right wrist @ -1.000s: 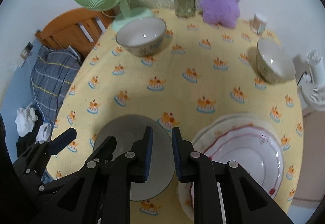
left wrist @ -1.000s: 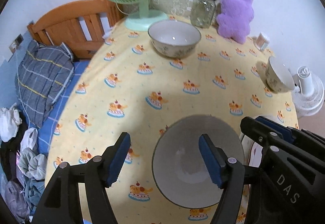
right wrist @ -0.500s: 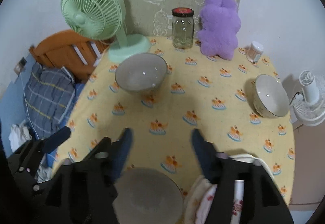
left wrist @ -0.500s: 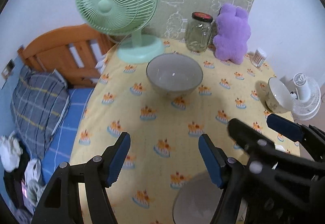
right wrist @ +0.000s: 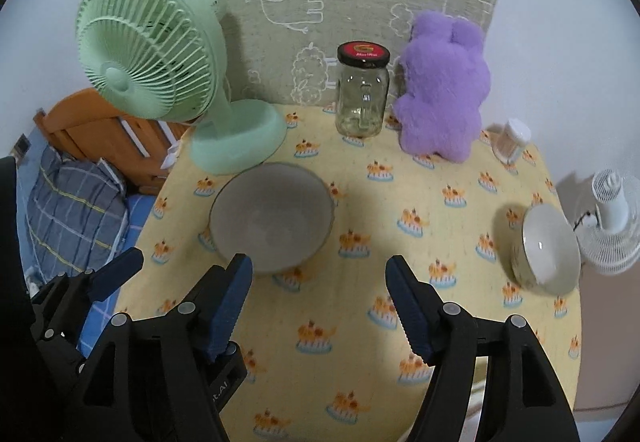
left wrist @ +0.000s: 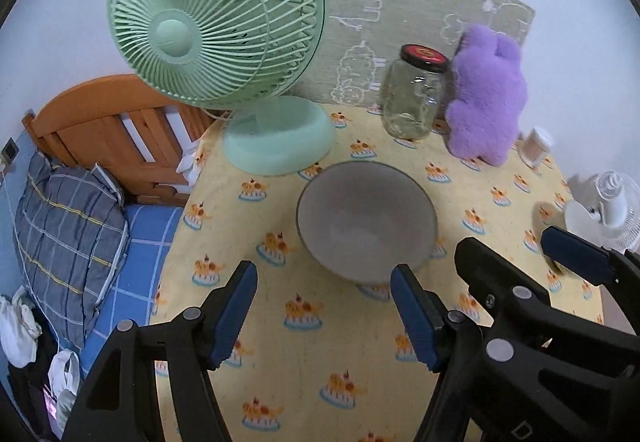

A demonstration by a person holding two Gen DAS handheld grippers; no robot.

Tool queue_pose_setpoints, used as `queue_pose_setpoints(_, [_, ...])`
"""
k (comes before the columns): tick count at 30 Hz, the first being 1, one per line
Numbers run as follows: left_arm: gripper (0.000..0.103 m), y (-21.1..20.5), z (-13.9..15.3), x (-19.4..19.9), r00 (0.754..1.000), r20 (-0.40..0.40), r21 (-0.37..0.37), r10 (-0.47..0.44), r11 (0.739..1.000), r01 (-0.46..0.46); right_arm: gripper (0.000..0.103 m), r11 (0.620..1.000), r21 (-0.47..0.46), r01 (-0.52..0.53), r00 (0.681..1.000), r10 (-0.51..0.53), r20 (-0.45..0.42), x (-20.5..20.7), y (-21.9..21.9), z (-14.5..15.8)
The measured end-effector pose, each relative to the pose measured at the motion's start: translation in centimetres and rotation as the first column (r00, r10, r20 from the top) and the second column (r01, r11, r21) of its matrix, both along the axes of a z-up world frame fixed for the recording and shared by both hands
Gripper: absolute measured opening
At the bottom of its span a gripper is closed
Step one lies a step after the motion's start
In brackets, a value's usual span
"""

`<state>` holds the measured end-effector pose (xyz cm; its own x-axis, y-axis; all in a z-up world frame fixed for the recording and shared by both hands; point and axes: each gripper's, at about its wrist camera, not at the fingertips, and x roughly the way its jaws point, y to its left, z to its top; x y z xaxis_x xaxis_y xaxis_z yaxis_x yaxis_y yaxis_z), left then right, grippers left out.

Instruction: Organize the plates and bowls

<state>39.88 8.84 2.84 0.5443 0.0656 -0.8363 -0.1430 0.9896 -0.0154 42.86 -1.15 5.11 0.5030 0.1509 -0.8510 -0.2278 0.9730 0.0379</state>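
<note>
A large grey-white bowl (left wrist: 366, 219) stands on the yellow tablecloth (left wrist: 328, 326) in front of the green fan; it also shows in the right wrist view (right wrist: 272, 215). A smaller white bowl (right wrist: 548, 254) stands near the right edge. My left gripper (left wrist: 322, 312) is open and empty, just short of the large bowl. My right gripper (right wrist: 318, 300) is open and empty, to the right of the large bowl's near side; it shows at the right in the left wrist view (left wrist: 520, 266). No plates are in view.
A green desk fan (right wrist: 160, 81), a glass jar with a red lid (right wrist: 362, 93), a purple plush toy (right wrist: 444, 89) and a small white container (right wrist: 512, 139) line the back. A white fan (right wrist: 612, 217) stands off the right edge. A bed (left wrist: 68, 209) lies left.
Both grippers have moved away from the near bowl and plates toward the far large bowl. My right gripper has opened from shut. The near bowl and plates have left the view.
</note>
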Motion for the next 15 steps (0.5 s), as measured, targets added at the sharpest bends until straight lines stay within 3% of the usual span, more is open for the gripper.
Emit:
queue_pose_setpoints(7, [0.068,-0.2,-1.8,4.5,0.997,-0.024,0.018,0.07,0.997,-0.07,0.073,0.999,0.029,-0.032,0.999,0.033,-0.028,5.6,0.1,-2.5])
queue_pose_setpoints(15, [0.066,0.6,-4.9,7.2,0.987,-0.069,0.015,0.142,0.99,-0.141,0.073,0.998,0.04,-0.041,0.996,0.044,-0.074,9.2,0.9,-6.0])
